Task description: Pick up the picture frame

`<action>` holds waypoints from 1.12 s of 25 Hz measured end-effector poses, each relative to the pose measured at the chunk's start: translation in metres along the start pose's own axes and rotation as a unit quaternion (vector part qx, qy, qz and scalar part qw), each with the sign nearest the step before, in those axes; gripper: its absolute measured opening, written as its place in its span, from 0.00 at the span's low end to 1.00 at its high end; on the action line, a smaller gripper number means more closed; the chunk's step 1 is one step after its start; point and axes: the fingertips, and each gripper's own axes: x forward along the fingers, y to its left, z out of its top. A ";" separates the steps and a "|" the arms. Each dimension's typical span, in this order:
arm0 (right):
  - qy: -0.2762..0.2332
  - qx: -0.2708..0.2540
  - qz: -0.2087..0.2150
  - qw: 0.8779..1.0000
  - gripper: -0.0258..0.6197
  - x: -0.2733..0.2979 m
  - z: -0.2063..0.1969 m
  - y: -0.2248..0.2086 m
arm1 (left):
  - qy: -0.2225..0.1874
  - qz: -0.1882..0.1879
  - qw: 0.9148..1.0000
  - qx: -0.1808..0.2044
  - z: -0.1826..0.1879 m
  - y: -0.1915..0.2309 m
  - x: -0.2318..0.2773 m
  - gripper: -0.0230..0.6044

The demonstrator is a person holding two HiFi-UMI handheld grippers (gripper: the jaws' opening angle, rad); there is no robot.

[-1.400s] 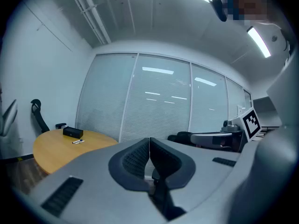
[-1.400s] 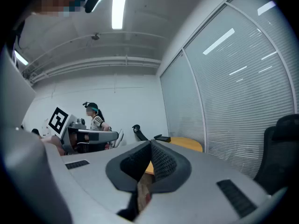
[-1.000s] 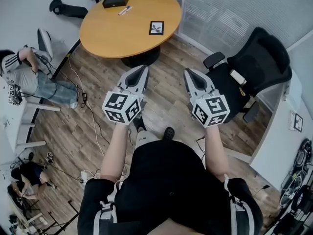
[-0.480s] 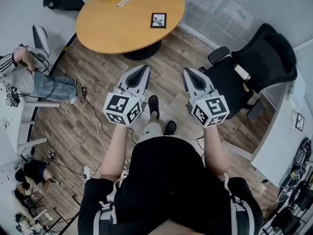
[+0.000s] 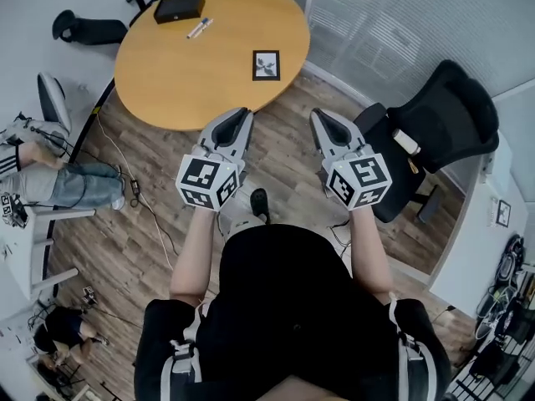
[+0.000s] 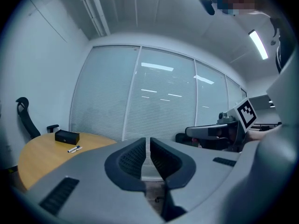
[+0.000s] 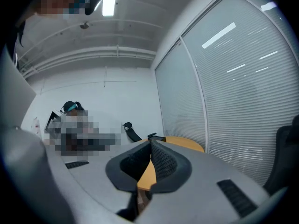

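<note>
The person has stepped toward the counter point(image 5: 192, 73). The left tongs point(image 5: 242, 114), a second ago over the floor well short of it, now reach its near edge, and the right tongs point(image 5: 320, 117) come up alongside. The picture frame point(image 5: 267, 64) lies nearer both, and the office chair point(image 5: 435, 124) is now just beside the right tongs.

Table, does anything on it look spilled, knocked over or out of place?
Nothing stands out. On the table the picture frame lies flat near the right edge, and the black box and the pen lie at the far side. No spill or damage shows.
</note>
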 end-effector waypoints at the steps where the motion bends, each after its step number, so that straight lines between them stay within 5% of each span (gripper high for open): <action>1: 0.001 0.002 -0.004 1.000 0.07 0.012 0.001 -0.003 | 0.004 -0.003 1.000 -0.002 -0.001 0.011 0.007 0.08; 7: 0.040 0.025 -0.031 0.998 0.10 0.080 -0.025 -0.014 | 0.028 -0.030 0.999 -0.015 -0.022 0.068 0.040 0.09; 10: 0.058 0.039 -0.039 0.997 0.10 0.102 -0.039 -0.016 | 0.051 -0.043 0.997 -0.027 -0.039 0.088 0.057 0.20; 17: 0.092 0.061 -0.046 0.993 0.15 0.139 -0.056 -0.047 | 0.080 -0.053 0.994 -0.059 -0.059 0.119 0.100 0.20; 28: 0.156 0.112 -0.016 0.981 0.20 0.227 -0.108 -0.104 | 0.158 -0.046 0.981 -0.101 -0.122 0.166 0.180 0.22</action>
